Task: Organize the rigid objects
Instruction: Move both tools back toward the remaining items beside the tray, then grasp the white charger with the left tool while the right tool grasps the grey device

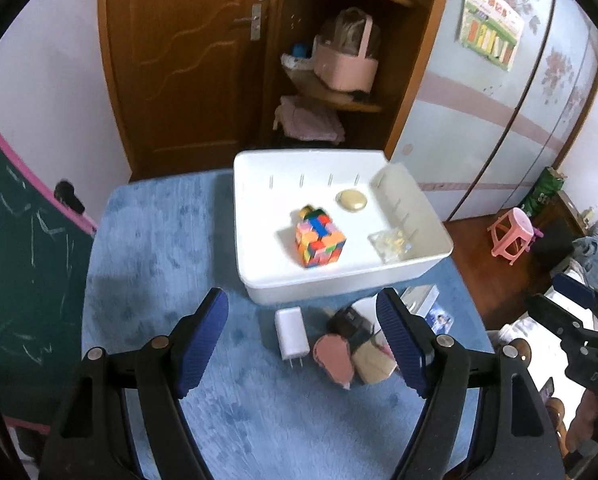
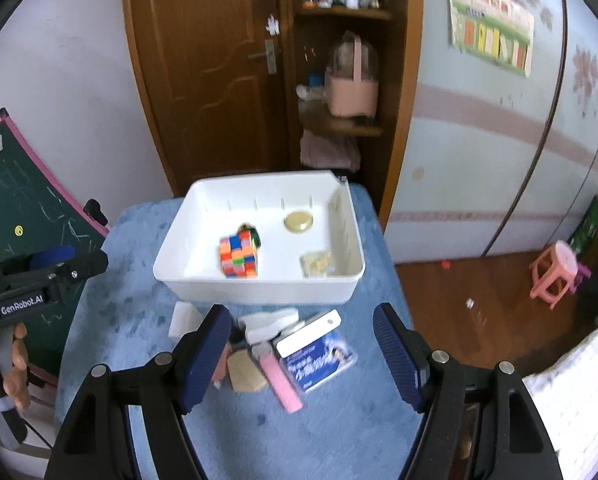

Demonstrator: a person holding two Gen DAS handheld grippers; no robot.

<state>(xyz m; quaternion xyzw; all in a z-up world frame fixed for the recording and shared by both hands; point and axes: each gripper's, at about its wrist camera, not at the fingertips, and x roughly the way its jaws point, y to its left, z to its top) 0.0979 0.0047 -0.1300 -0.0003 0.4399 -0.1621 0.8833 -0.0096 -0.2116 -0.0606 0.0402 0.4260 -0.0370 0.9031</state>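
Rigid objects lie in two groups: a coloured cube (image 1: 320,243), a round lid (image 1: 351,201) and a clear packet (image 1: 391,243) already sit in the white bin (image 1: 339,286); a white charger (image 1: 291,336), a pink piece (image 2: 279,380), a tan piece (image 2: 246,372) and a card (image 2: 319,356) remain on the blue cloth (image 1: 147,264) at 6 o'clock of the bin. Left gripper (image 1: 303,344) and right gripper (image 2: 303,358) hover spread and empty. Step in hand: approach; next, centre on one piece and close
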